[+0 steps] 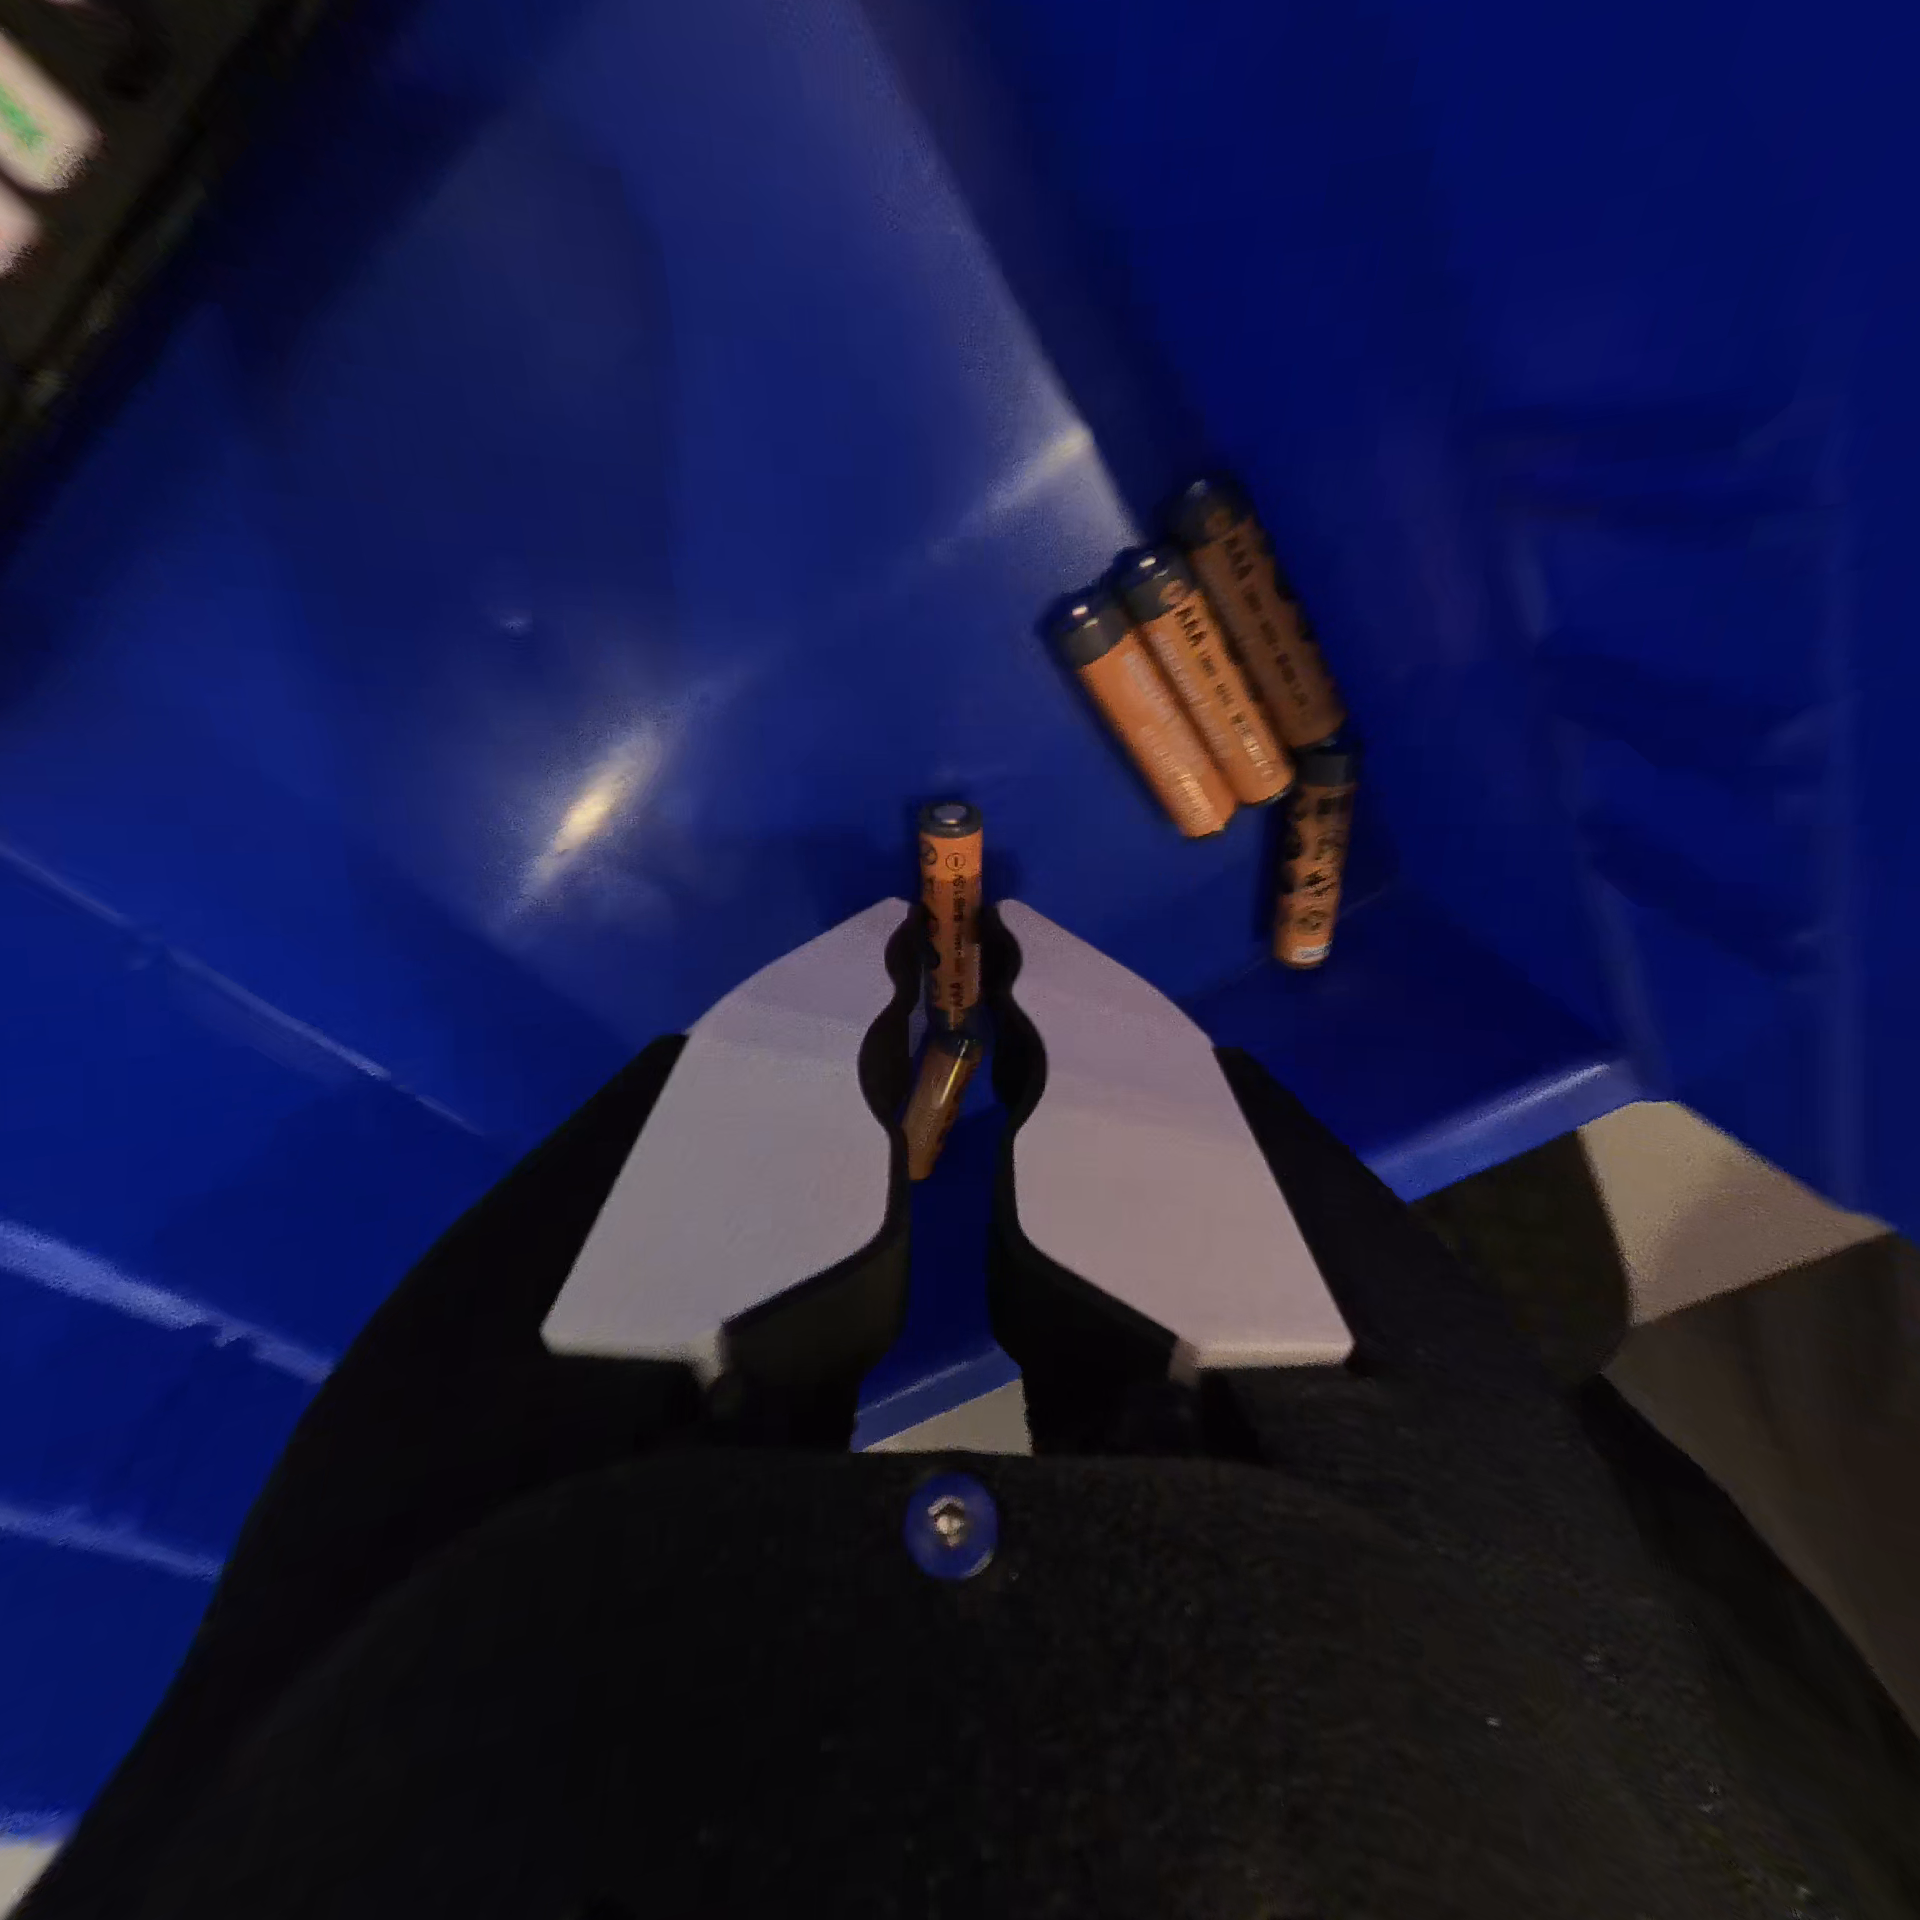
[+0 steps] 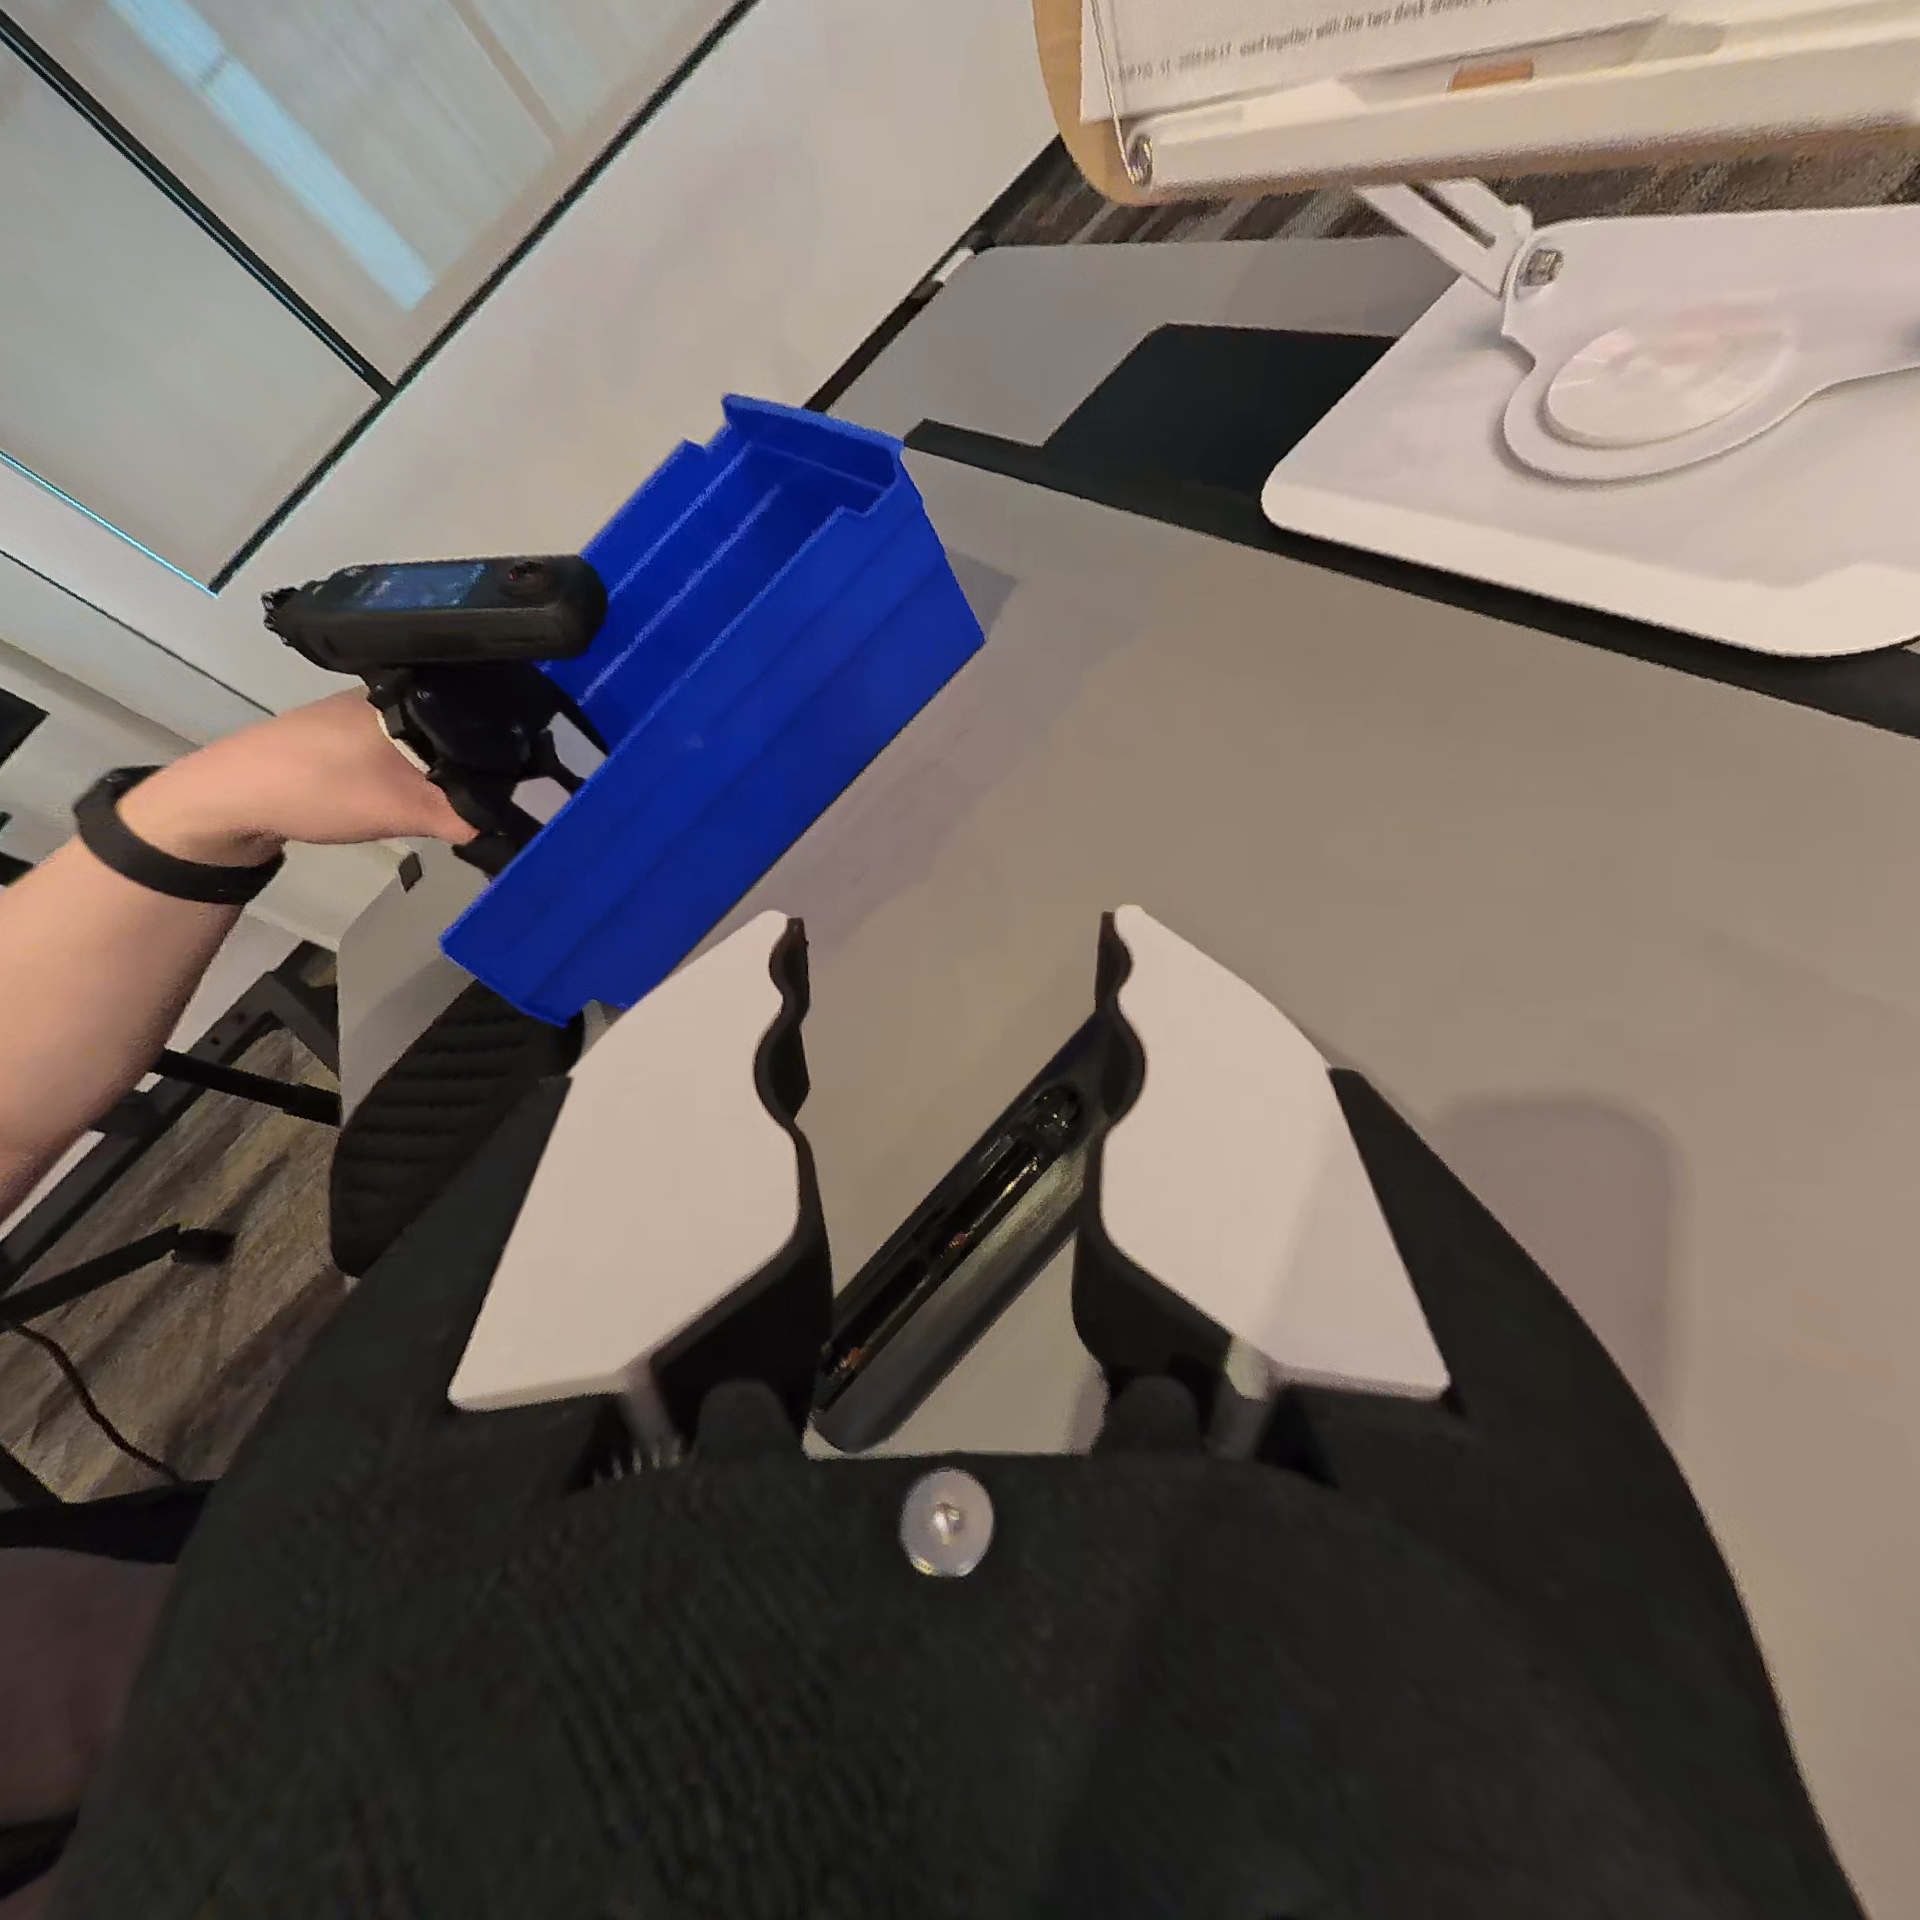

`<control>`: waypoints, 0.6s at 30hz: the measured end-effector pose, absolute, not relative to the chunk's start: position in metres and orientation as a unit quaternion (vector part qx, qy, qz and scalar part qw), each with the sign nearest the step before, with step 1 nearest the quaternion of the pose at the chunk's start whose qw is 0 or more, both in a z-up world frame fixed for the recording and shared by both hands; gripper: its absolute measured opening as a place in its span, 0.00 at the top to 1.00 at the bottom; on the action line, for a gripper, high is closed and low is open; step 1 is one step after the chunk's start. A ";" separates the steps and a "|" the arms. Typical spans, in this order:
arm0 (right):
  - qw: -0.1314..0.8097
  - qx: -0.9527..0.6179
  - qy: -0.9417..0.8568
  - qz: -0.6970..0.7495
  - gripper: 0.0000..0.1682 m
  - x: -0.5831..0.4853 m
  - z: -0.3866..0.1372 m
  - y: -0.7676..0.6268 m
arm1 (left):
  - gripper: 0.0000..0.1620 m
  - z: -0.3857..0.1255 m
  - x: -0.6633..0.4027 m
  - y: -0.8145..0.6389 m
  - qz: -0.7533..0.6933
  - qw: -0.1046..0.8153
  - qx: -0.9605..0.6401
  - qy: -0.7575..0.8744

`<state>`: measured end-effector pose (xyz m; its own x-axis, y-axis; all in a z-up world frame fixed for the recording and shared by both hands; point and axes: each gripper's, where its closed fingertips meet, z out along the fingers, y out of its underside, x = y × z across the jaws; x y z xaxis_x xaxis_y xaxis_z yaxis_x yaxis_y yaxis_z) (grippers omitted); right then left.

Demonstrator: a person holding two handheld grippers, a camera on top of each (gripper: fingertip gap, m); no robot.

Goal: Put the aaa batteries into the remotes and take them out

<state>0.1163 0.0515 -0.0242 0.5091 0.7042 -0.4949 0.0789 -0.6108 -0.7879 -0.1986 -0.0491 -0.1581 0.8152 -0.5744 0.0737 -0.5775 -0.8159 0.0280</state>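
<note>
Inside the blue plastic bin (image 1: 520,727), the left gripper (image 1: 951,914) pinches one orange cylindrical AAA battery (image 1: 951,883) for loading, four spares (image 1: 1205,686) at two o'clock, while the right gripper (image 2: 951,935) gapes empty over the open black remote (image 2: 966,1236)

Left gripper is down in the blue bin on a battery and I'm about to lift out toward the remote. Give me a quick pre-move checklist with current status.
1. Left gripper closed on one battery: ok, the battery stands upright between the fingertips.
2. Only one battery caught: cannot tell, a second battery lies right behind the tips and may be touching.
3. Spare batteries out of the lift path: ok, they lie off to the right by the blue bin wall.
4. Right gripper empty: ok, jaws spread apart.
5. Remote compartment uncovered: ok, it lies open on the table between the right fingers.
6. Compartment empty: cannot tell, too dark.
</note>
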 end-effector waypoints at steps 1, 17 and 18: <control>0.370 -0.784 -0.247 0.433 0.68 0.117 -0.020 0.051 | 0.94 -0.156 -0.204 -0.046 0.022 0.012 0.952 -0.306; 0.430 -0.750 -0.258 0.431 0.69 0.146 0.030 0.032 | 0.94 -0.052 -0.009 -0.095 0.146 -0.109 0.836 -0.518; 0.427 -0.754 -0.257 0.428 0.69 0.148 0.028 0.032 | 0.94 -0.071 0.000 -0.097 0.133 -0.085 0.834 -0.529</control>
